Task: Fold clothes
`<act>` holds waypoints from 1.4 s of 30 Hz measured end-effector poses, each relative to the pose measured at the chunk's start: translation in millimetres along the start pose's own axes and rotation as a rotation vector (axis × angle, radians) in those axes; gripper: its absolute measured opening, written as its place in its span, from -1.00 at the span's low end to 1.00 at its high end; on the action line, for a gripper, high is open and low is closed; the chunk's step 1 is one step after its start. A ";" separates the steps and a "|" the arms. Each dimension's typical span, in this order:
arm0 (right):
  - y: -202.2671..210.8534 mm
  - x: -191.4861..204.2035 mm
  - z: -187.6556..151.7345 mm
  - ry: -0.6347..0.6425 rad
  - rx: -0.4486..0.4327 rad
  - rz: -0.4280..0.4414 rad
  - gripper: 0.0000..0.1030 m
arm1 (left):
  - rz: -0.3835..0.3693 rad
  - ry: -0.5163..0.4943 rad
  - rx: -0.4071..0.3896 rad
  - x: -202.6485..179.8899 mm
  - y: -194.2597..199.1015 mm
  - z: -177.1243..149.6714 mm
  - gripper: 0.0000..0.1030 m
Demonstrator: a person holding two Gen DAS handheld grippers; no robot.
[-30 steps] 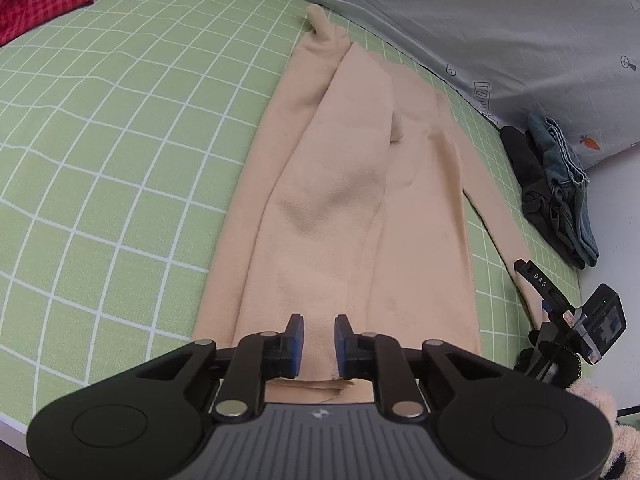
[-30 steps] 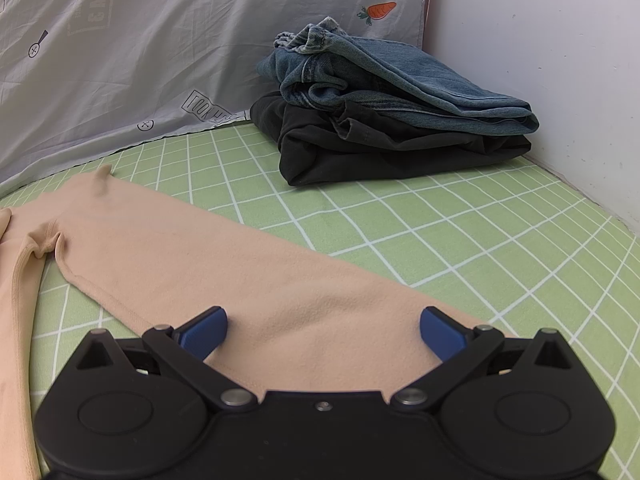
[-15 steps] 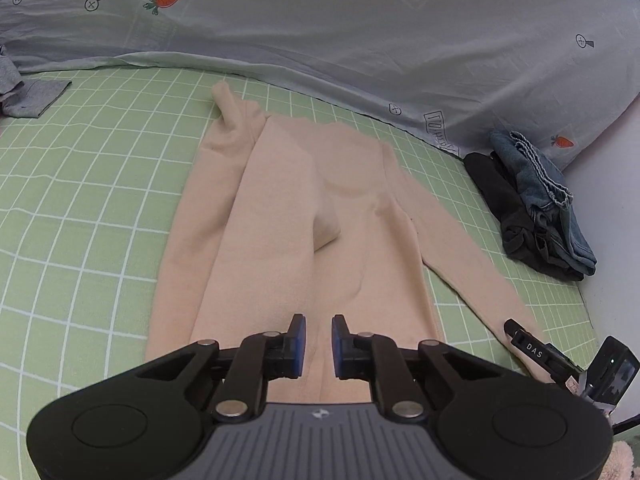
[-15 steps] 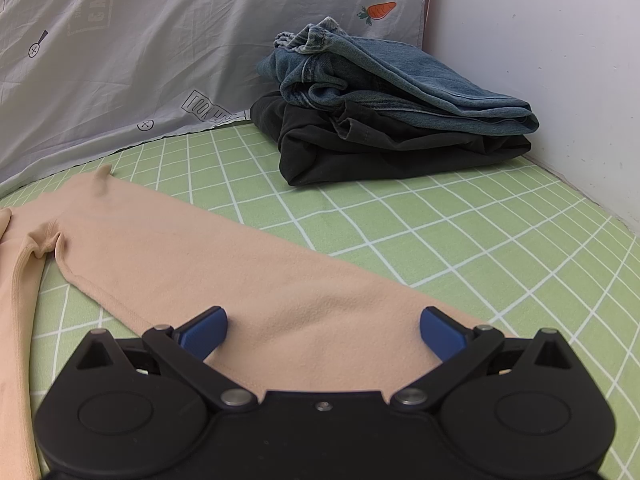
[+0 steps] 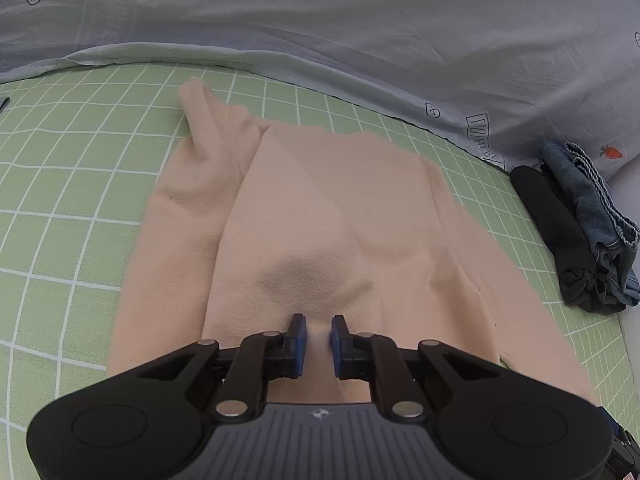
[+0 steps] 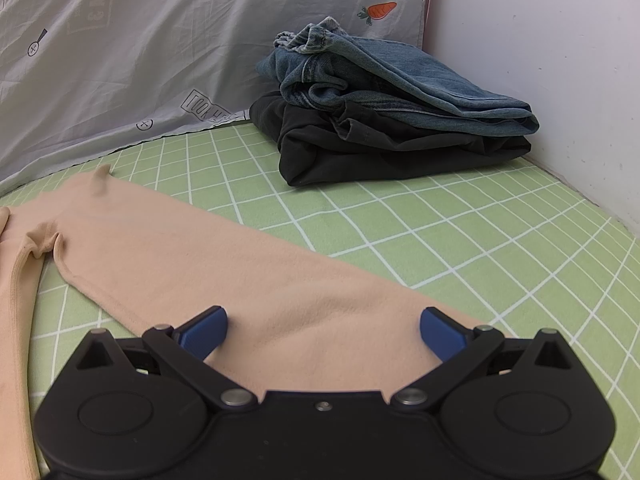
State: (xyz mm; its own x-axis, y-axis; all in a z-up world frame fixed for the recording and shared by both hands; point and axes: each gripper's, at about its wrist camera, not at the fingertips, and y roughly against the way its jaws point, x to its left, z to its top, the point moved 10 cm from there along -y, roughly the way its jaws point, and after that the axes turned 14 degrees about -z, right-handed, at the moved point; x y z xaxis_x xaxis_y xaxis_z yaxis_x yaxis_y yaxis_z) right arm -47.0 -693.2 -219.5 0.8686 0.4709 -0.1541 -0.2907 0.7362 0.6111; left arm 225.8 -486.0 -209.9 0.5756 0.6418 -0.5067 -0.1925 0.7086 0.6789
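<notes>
Peach garment: a soft peach-coloured top (image 5: 320, 220) lies spread on the bed, straight ahead of and partly under the left gripper; its collar end points away from the tool, and one side is folded over the middle.
Left gripper: the left gripper (image 5: 317, 334) points down at the near part of the garment, blue pads close together with only a narrow gap; a small ridge of peach cloth sits in that gap, and the pads appear to pinch it.
Right gripper: the right gripper (image 6: 323, 330) hangs low over the garment's long sleeve (image 6: 224, 264), blue pads spread wide with the sleeve passing under the gap; nothing is gripped.
Surface: a green sheet with a white grid (image 5: 72, 168) covers the bed on both sides of the tools and out ahead.
Far edge: a pale grey blanket printed with carrots (image 5: 320, 32) is heaped along the far side, beyond the garment.
Folded pile: blue jeans (image 6: 384, 80) rest on a black garment (image 6: 360, 148), ahead of the right gripper and slightly to its right, well apart from the sleeve.
Room: a white wall (image 6: 540, 60) rises right of the pile, meeting the bed.
</notes>
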 end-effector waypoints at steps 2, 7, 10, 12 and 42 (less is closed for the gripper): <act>0.0 -0.1 0.0 0.000 0.000 -0.001 1.00 | 0.001 0.004 -0.003 -0.2 -0.3 0.9 -0.70; -0.1 -0.3 0.8 0.004 0.006 -0.001 1.00 | 0.016 0.009 -0.001 -5.9 9.7 -0.8 -0.52; -0.1 -3.3 4.0 0.006 0.045 -0.016 1.00 | 0.032 -0.027 -0.008 -14.0 26.4 -5.4 -0.30; 1.9 -10.8 7.6 -0.005 0.047 -0.050 1.00 | 0.058 -0.051 -0.014 -17.4 38.8 -10.4 -0.06; 13.3 -31.6 0.1 -0.071 0.085 -0.030 -0.53 | 0.238 -0.060 0.138 3.4 77.4 -99.7 0.77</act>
State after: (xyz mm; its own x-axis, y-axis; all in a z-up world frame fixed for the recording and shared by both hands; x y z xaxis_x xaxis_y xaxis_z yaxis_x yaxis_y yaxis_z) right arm -78.3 -698.3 -206.4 0.9037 0.4110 -0.1198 -0.2313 0.7043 0.6712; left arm 133.7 -399.7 -212.1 0.5740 0.7639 -0.2950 -0.2201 0.4909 0.8429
